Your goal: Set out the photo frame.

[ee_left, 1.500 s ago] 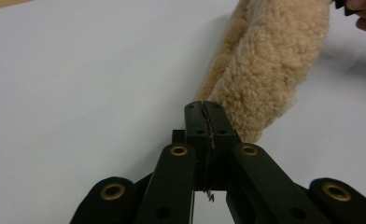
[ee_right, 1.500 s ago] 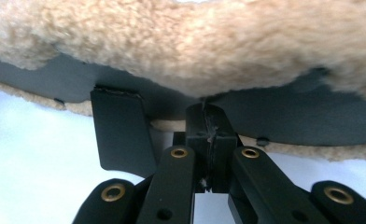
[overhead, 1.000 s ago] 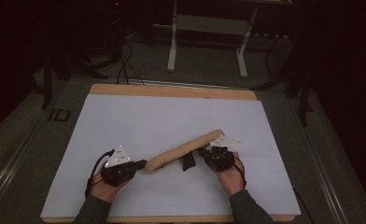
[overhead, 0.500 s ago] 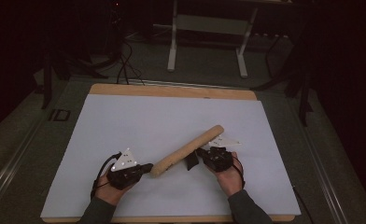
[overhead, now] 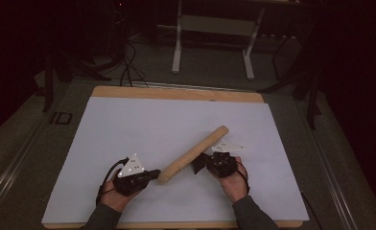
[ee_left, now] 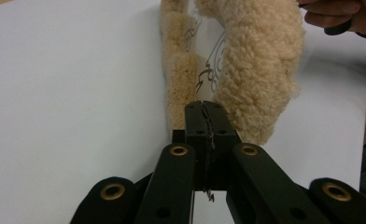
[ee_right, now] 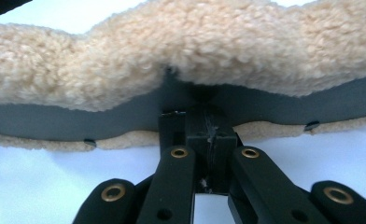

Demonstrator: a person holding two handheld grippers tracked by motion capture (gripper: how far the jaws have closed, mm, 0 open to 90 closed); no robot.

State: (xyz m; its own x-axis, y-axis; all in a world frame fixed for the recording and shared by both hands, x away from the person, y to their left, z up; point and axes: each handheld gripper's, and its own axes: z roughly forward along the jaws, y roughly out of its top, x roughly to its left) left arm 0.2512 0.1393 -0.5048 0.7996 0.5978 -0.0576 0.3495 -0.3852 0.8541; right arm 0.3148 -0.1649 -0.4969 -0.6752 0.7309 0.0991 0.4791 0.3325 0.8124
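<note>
The left gripper [overhead: 150, 174] sits at about seven o'clock on the white table [overhead: 128, 129], jaws pressed together on what looks like a thin edge at the near end of a fleecy tan roll [overhead: 193, 154]. The roll slants toward one o'clock, apparently lifted at its middle. At five o'clock the right gripper [overhead: 199, 164] is clamped on its grey inner layer, probably to keep it stretched between both hands.

A curly, matt beige fleece roll [overhead: 193, 154] with a smooth grey lining lies on a smooth white sheet [overhead: 128, 124].
</note>
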